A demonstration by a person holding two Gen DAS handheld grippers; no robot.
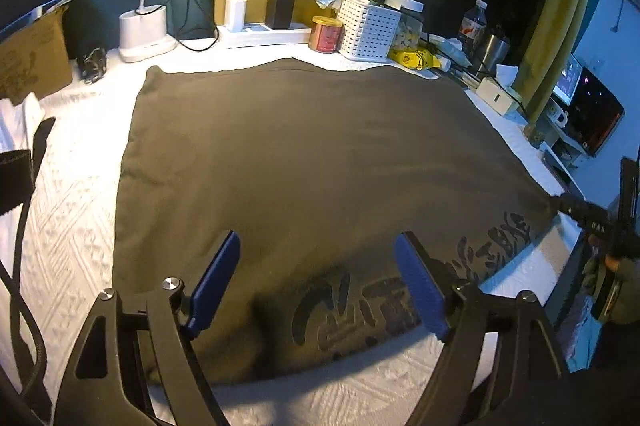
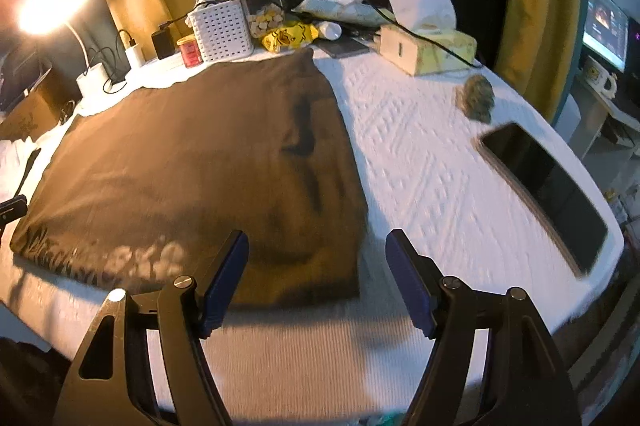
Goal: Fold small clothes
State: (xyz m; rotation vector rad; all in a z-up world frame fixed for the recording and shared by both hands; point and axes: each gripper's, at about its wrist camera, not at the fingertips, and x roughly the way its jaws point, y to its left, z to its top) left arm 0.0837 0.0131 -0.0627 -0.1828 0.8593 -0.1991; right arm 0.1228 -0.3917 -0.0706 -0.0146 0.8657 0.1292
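Both grippers, left gripper (image 1: 318,280) and right gripper (image 2: 316,278), I held wide, empty, above the folded shirt (image 1: 320,162). Only my right view showed the phone (image 2: 548,186).

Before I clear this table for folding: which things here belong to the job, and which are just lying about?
Belongs to the job:
- dark folded garment
- left gripper, open above it
- right gripper, open at its corner

Just lying about:
- white basket
- red tin
- tissue box
- tablet
- snack jar
- desk lamp
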